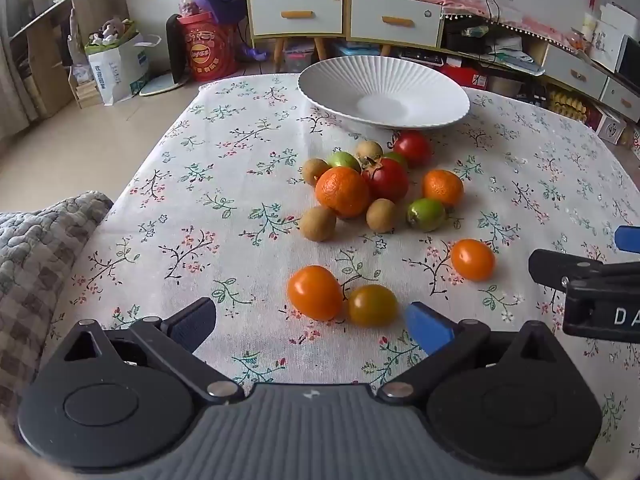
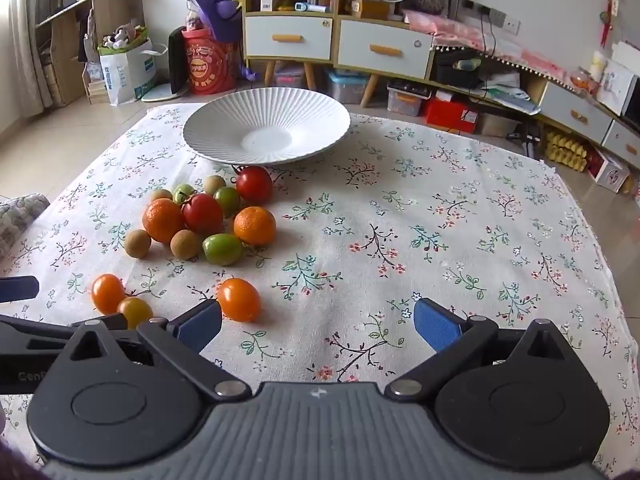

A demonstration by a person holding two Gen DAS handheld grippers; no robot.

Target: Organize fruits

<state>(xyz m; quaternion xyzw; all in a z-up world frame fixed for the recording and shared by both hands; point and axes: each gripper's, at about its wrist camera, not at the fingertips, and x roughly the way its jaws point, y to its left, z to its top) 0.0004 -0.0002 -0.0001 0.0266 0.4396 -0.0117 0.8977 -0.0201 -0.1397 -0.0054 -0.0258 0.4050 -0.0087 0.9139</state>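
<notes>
A white ribbed plate [image 1: 400, 76] [image 2: 240, 120] stands empty at the far side of the floral tablecloth. In front of it lies a pile of fruit: two oranges [image 1: 342, 191] [image 2: 163, 219], red tomatoes [image 1: 386, 179] [image 2: 253, 185], green fruits [image 1: 425, 214] [image 2: 222, 249] and brown longans [image 1: 318, 223] [image 2: 137, 243]. Three orange cherry tomatoes [image 1: 315, 292] [image 2: 239, 299] lie nearer. My left gripper [image 1: 310, 326] is open and empty, just short of two of them. My right gripper [image 2: 318, 324] is open and empty over bare cloth, its left finger beside one cherry tomato.
A quilted grey cushion [image 1: 36, 248] lies at the table's left edge. The right gripper's body [image 1: 592, 292] shows at the right of the left wrist view. Cabinets, boxes and bags stand on the floor beyond the table.
</notes>
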